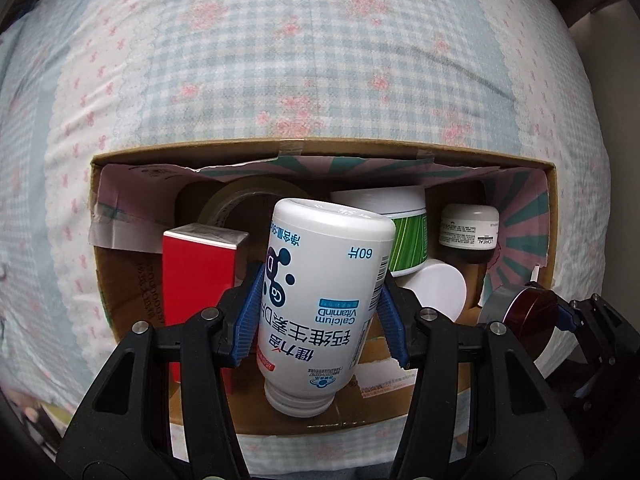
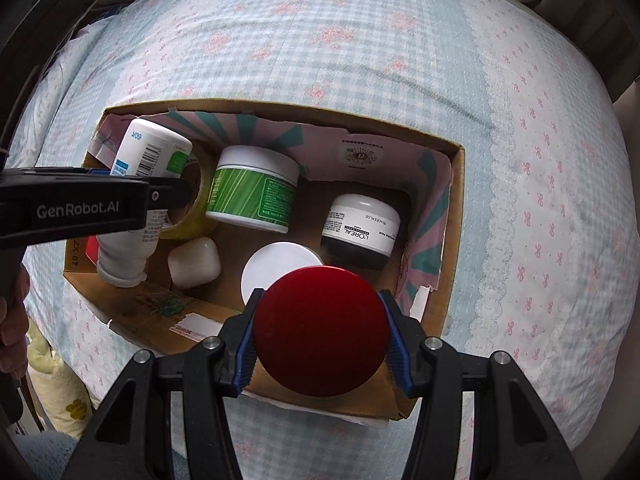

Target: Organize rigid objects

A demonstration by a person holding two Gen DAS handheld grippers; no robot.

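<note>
My left gripper (image 1: 320, 312) is shut on a white calcium bottle (image 1: 324, 300), held upside down over the left part of an open cardboard box (image 1: 320, 151). The bottle also shows in the right wrist view (image 2: 136, 200). My right gripper (image 2: 322, 336) is shut on a round red tin (image 2: 320, 328), held over the box's near right edge (image 2: 192, 312); the tin also shows in the left wrist view (image 1: 530, 320).
In the box: a red carton (image 1: 196, 272), a tape roll (image 1: 240, 200), a green-striped jar (image 2: 252, 188), a L'Oreal jar (image 2: 360, 228), a white round lid (image 2: 280, 272), a small white jar (image 2: 194, 262). The box sits on a checked floral bedsheet (image 2: 360, 40).
</note>
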